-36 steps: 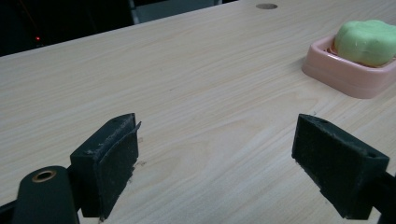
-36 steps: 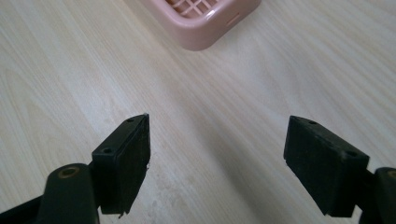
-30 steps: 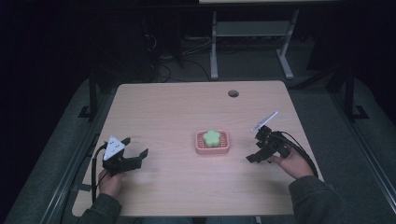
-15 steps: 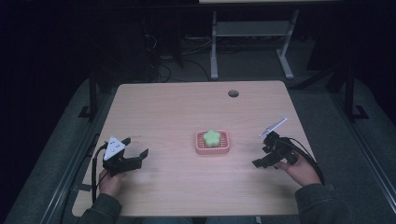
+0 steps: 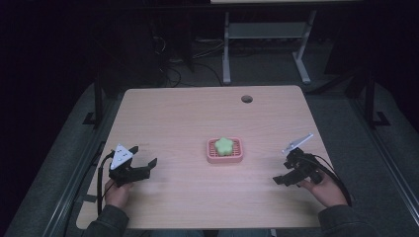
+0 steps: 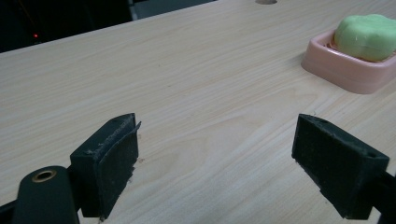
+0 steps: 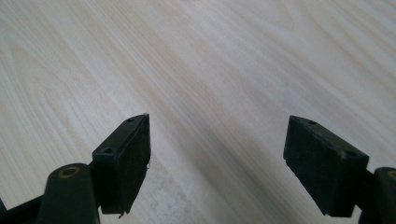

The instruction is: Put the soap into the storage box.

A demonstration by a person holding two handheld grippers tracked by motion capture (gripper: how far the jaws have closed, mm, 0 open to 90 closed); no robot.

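- Sitting in a pink dish (image 5: pixel 225 157) near the middle of the wooden table (image 5: pixel 197 113), a green flower-shaped soap (image 5: pixel 223 145) lay untouched by either tool.
- The left gripper (image 5: pixel 144 167) rested low over the near left part of the table, held by a hand (image 5: pixel 116 193) that came in from the near edge.
- Its jaws stood spread wide with nothing but bare wood between them; in the left gripper view (image 6: pixel 215 158) the dish (image 6: pixel 348 70) and soap (image 6: pixel 366 36) appeared far off to the right, well apart from the jaws.
- The right gripper (image 5: pixel 280 180) hovered over the near right part of the table, held by the other hand (image 5: pixel 326 190), with its cable looping back toward the sleeve.
- Its jaws were also spread wide and held nothing; the right gripper view (image 7: pixel 217 158) looked down on plain table grain between them.
- The dish lay between the two grippers, somewhat farther from the person than both, and well apart from each.
- A round hole (image 5: pixel 246 98) sat in the far right part of the table.
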